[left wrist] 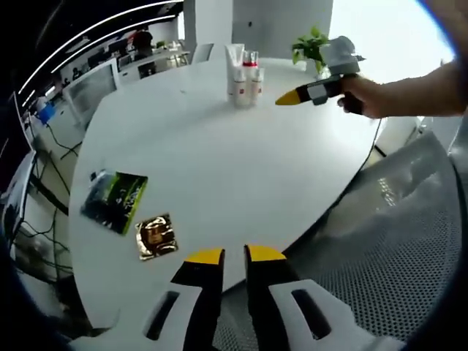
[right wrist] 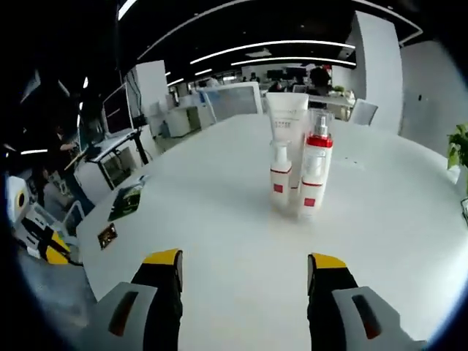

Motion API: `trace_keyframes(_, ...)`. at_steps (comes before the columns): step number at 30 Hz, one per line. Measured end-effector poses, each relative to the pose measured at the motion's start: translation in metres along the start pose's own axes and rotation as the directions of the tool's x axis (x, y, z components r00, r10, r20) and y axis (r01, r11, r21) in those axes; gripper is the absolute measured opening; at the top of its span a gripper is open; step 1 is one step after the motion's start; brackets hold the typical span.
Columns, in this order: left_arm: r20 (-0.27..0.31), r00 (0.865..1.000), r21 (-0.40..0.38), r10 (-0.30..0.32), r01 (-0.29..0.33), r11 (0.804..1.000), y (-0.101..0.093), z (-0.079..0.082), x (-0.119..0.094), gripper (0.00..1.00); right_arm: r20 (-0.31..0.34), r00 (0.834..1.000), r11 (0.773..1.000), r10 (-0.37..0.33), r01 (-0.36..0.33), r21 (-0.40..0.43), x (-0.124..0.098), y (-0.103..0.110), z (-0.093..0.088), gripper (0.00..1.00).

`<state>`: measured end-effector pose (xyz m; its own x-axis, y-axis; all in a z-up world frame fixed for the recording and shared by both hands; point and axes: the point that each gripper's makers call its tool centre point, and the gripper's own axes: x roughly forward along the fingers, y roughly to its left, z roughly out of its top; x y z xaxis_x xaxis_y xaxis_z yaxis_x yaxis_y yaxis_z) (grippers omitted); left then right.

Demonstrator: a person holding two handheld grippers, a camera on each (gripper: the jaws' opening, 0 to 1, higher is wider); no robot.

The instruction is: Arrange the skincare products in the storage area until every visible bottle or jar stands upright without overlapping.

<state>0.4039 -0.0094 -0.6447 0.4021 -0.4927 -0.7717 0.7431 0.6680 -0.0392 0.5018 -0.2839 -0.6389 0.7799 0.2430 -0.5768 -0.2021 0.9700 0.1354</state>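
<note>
A round white worktop point(right wrist: 219, 219) carries three skincare products standing upright in a tight cluster. In the right gripper view, a tall white tube point(right wrist: 287, 121) stands at the back, with a small white pump bottle point(right wrist: 280, 177) and a taller bottle with a red collar point(right wrist: 315, 172) in front of it. Both bottles carry small red labels (the writing is too small to read). The right claw point(right wrist: 245, 267) is spread wide and empty, near the cluster but apart from it. In the left gripper view, the left claw point(left wrist: 234, 256) hovers at the worktop's edge, its jaws nearly together, gripping nothing. A green packet point(left wrist: 115, 199) and a gold sachet point(left wrist: 156, 235) lie flat beside each other, well apart from the bottles.
</note>
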Motion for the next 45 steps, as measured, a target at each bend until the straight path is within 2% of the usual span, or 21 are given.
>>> trace_keyframes(7,0.010,1.000,0.000,-0.006,0.006,1.000,-0.001,0.002,0.000,0.11,0.036,0.992,0.992,0.124,-0.125,0.017,-0.039,0.061,-0.003,0.70)
trace_keyframes(9,0.014,1.000,-0.001,-0.008,0.008,1.000,-0.001,0.003,-0.001,0.11,0.052,0.990,0.991,0.133,-0.133,0.002,-0.050,0.070,0.000,0.72)
trace_keyframes(11,0.033,0.999,0.004,-0.005,0.005,1.000,-0.001,0.007,-0.002,0.11,0.072,0.983,0.986,0.166,-0.167,0.004,-0.062,0.084,0.002,0.71)
trace_keyframes(12,0.033,0.999,0.007,-0.005,0.005,1.000,-0.001,0.008,-0.002,0.11,0.098,0.972,0.977,0.212,-0.213,-0.002,-0.070,0.095,0.006,0.71)
trace_keyframes(14,0.039,0.999,0.022,-0.017,0.016,1.000,-0.002,0.011,-0.002,0.12,0.137,0.965,0.975,0.224,-0.223,-0.021,-0.080,0.101,0.012,0.74)
trace_keyframes(17,0.067,0.997,-0.024,-0.026,0.027,0.999,0.004,0.018,-0.006,0.12,0.125,0.952,0.960,0.280,-0.277,-0.043,-0.097,0.120,0.012,0.81)
trace_keyframes(19,0.070,0.997,-0.027,-0.040,0.042,0.999,0.006,0.021,-0.007,0.10,0.119,0.946,0.953,0.303,-0.302,-0.026,-0.103,0.128,0.011,0.86)
trace_keyframes(20,0.062,0.996,-0.013,-0.057,0.058,0.998,0.006,0.022,-0.006,0.09,0.113,0.935,0.941,0.336,-0.339,0.012,-0.107,0.137,0.009,0.89)
trace_keyframes(21,0.056,0.996,-0.003,-0.065,0.065,0.998,0.007,0.023,-0.005,0.08,0.093,0.936,0.939,0.340,-0.343,0.017,-0.109,0.140,0.006,0.91)
trace_keyframes(23,0.062,0.994,-0.009,-0.086,0.087,0.996,0.010,0.028,-0.004,0.12,0.069,0.932,0.934,0.356,-0.356,-0.020,-0.114,0.150,0.001,0.94)
trace_keyframes(24,0.090,0.991,-0.070,-0.102,0.108,0.992,0.011,0.034,-0.004,0.14,0.045,0.930,0.930,0.365,-0.362,-0.065,-0.119,0.156,-0.004,0.94)
trace_keyframes(26,0.142,0.981,-0.162,-0.134,0.156,0.974,0.013,0.045,-0.004,0.16,0.018,0.929,0.923,0.369,-0.364,-0.122,-0.125,0.164,-0.011,0.94)
trace_keyframes(28,0.154,0.970,-0.186,-0.187,0.215,0.959,0.010,0.050,-0.004,0.24,0.001,0.932,0.919,0.363,-0.357,-0.167,-0.129,0.168,-0.017,0.90)
trace_keyframes(30,0.179,0.966,-0.217,-0.188,0.225,0.950,0.016,0.056,-0.002,0.30,-0.017,0.940,0.913,0.341,-0.335,-0.233,-0.133,0.170,-0.024,0.87)
trace_keyframes(33,0.183,0.965,-0.228,-0.187,0.226,0.947,0.024,0.060,-0.001,0.27,-0.040,0.948,0.883,0.315,-0.308,-0.353,-0.136,0.172,-0.031,0.86)
trace_keyframes(36,0.212,0.959,-0.264,-0.189,0.242,0.934,0.031,0.070,0.000,0.35,-0.045,0.956,0.875,0.290,-0.284,-0.393,-0.137,0.170,-0.037,0.83)
trace_keyframes(38,0.218,0.958,-0.265,-0.187,0.242,0.933,0.036,0.076,0.000,0.39,-0.067,0.962,0.859,0.265,-0.267,-0.436,-0.137,0.166,-0.041,0.81)
trace_keyframes(40,0.208,0.965,-0.249,-0.162,0.212,0.945,0.047,0.079,0.001,0.41,-0.059,0.968,0.842,0.244,-0.241,-0.482,-0.137,0.163,-0.040,0.79)
trace_keyframes(42,0.199,0.972,-0.277,-0.123,0.177,0.945,0.062,0.081,0.002,0.43,-0.053,0.971,0.848,0.233,-0.230,-0.478,-0.135,0.160,-0.041,0.76)
trace_keyframes(43,0.192,0.978,-0.338,-0.080,0.143,0.930,0.073,0.081,0.003,0.45,-0.042,0.974,0.852,0.220,-0.214,-0.478,-0.133,0.157,-0.039,0.74)
trace_keyframes(45,0.219,0.975,-0.417,-0.034,0.125,0.900,0.092,0.086,0.003,0.52,-0.007,0.983,0.848,0.184,-0.162,-0.505,-0.128,0.152,-0.031,0.72)
